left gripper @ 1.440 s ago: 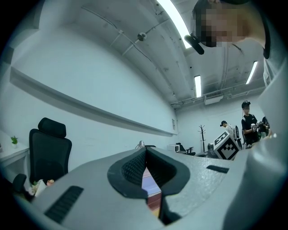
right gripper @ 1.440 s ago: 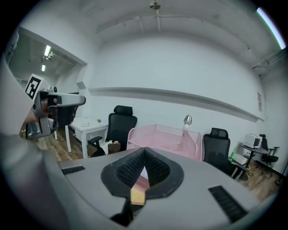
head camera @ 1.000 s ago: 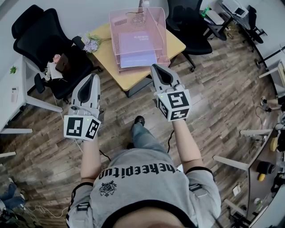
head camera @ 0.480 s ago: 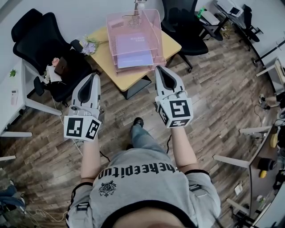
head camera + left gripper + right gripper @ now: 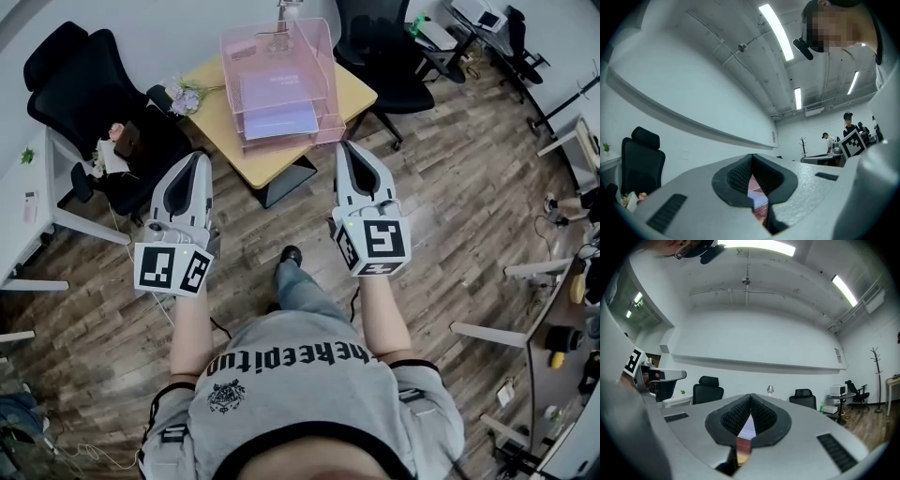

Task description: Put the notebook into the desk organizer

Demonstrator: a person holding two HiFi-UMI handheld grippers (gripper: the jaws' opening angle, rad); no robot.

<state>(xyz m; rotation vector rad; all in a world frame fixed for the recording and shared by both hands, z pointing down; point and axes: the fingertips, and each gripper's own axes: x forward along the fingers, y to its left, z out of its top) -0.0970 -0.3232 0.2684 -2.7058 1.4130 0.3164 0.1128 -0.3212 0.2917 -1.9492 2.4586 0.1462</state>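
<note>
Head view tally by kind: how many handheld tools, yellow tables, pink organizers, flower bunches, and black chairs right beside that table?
tools: 2 (left tool, right tool)
yellow table: 1
pink desk organizer: 1
flower bunch: 1
black chairs beside the table: 2 ()
Total: 7

This is an office. Black rolling chairs stand around a small yellow desk on a wood floor. White desks sit along the sides, and long lights shine on the ceiling.
</note>
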